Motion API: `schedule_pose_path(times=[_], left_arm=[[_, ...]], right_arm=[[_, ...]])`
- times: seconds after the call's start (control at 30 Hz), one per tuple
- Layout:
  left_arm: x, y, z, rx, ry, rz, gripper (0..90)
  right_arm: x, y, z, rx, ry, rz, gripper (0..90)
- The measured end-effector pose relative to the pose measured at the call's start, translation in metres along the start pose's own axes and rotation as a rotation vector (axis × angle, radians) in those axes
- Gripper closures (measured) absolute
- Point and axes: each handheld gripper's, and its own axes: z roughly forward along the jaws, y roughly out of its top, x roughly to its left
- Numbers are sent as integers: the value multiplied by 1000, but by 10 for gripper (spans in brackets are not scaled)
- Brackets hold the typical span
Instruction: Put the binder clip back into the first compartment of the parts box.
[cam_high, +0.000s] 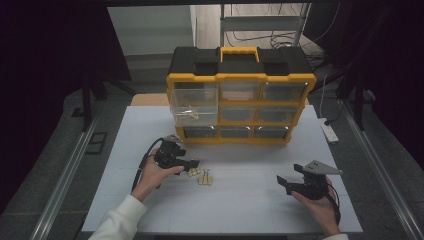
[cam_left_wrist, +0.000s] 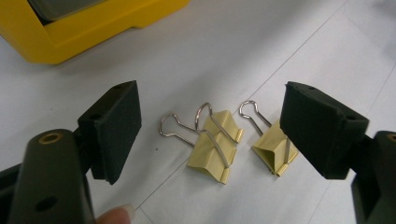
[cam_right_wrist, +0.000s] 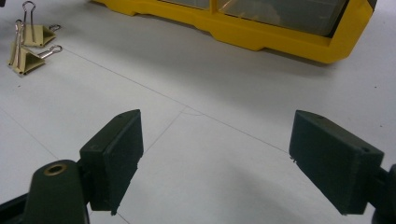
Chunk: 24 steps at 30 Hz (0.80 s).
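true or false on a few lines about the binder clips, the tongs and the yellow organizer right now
1. Two yellow binder clips lie on the white table. True.
2. The left tongs are clamped on a clip. False: the jaws stand wide apart with the clips between them, and no pad presses on one.
3. The right tongs stand open with bare table between them. True.
4. Every drawer of the yellow organizer is pushed in flush. False: the clear drawer on its left side sticks out.
5. The clips lie beside the right tongs. False: they lie by the left tongs, apart from the right tongs.
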Motion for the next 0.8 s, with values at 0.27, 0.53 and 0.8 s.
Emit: schedule_pose_path(times=[0.27, 0.53, 0.8], left_arm=[[3, -4, 6, 16, -4, -8, 373], [10, -8, 8, 44, -50, -21, 660], [10, -8, 5, 12, -142, -37, 842]], right_arm=[[0, 0, 0, -1, 0, -3, 179], [0, 0, 0, 0, -3, -2, 179], [0, 0, 0, -1, -2, 0, 179]])
